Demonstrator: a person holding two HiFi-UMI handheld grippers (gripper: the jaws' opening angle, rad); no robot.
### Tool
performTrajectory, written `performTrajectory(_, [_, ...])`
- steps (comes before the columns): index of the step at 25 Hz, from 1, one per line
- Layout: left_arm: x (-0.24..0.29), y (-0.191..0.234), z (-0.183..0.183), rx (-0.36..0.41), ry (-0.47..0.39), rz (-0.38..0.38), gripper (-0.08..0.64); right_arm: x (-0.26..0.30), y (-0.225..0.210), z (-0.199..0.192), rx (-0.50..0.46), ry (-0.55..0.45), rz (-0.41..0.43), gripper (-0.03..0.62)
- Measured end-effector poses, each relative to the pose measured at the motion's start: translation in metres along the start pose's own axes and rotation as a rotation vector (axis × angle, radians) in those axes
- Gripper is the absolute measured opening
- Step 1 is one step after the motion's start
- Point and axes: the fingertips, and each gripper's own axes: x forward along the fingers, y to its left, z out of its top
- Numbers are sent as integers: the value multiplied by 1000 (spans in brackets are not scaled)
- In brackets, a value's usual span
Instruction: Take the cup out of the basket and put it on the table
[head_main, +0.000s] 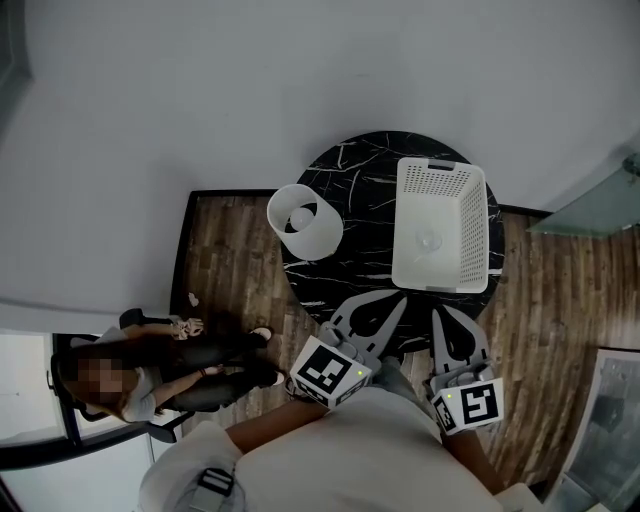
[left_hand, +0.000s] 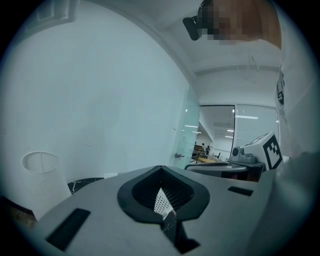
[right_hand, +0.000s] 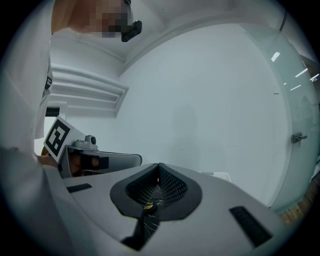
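A white perforated basket (head_main: 470, 215) stands on the right half of a round black marble table (head_main: 350, 190). Inside it a clear cup (head_main: 430, 240) shows faintly on the basket floor. My left gripper (head_main: 388, 303) hovers at the table's near edge, short of the basket, jaws together and empty. My right gripper (head_main: 441, 312) is beside it, just below the basket's near wall, also shut and empty. In the left gripper view the jaws meet at the tip (left_hand: 160, 168), and a sliver of basket (left_hand: 160, 201) shows through the pad opening. The right gripper (right_hand: 158, 165) looks the same.
A white lamp shade (head_main: 305, 222) stands at the table's left edge, also in the left gripper view (left_hand: 40, 172). A person sits on a chair (head_main: 150, 380) on the wooden floor at lower left. A glass panel (head_main: 590, 205) is to the right, a plain wall behind.
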Motion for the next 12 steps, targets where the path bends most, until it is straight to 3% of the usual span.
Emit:
performTrajectory(4, [13, 4, -10, 18, 54, -49, 5, 13, -11, -8, -37, 27, 10, 2])
performTrajectory(12, [36, 24, -24, 31, 99, -43, 5, 37, -26, -31, -127, 132, 41, 3])
